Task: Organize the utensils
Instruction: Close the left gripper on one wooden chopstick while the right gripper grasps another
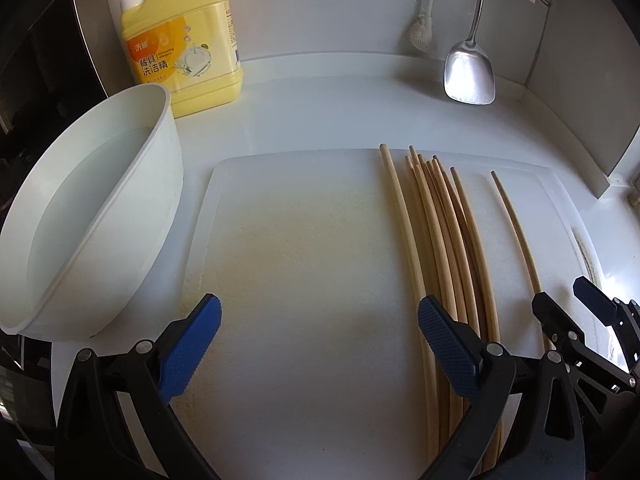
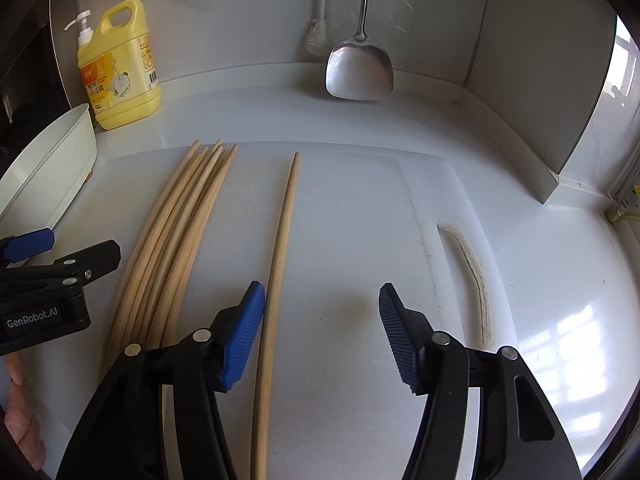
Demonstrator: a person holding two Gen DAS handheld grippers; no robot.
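Observation:
A bundle of several wooden chopsticks (image 1: pixel 448 240) (image 2: pixel 180 232) lies lengthwise on a white cutting board (image 1: pixel 300 260) (image 2: pixel 352 220). One single chopstick (image 1: pixel 516 224) (image 2: pixel 280 248) lies apart to its right. My left gripper (image 1: pixel 320 320) (image 2: pixel 80 245) is open over the board, its right finger above the bundle and bare board between the pads. My right gripper (image 2: pixel 322 300) (image 1: pixel 560 292) is open. The single chopstick runs between its jaws, close beside the left pad (image 2: pixel 244 336), with no pad pressing on it.
A white bowl (image 1: pixel 80 216) (image 2: pixel 48 168) stands left of the board. A yellow detergent bottle (image 1: pixel 184 48) (image 2: pixel 120 72) stands behind it. A steel spatula (image 1: pixel 470 72) (image 2: pixel 360 72) and a brush (image 1: pixel 422 32) hang on the back wall. A person's fingers (image 2: pixel 20 420) show at lower left.

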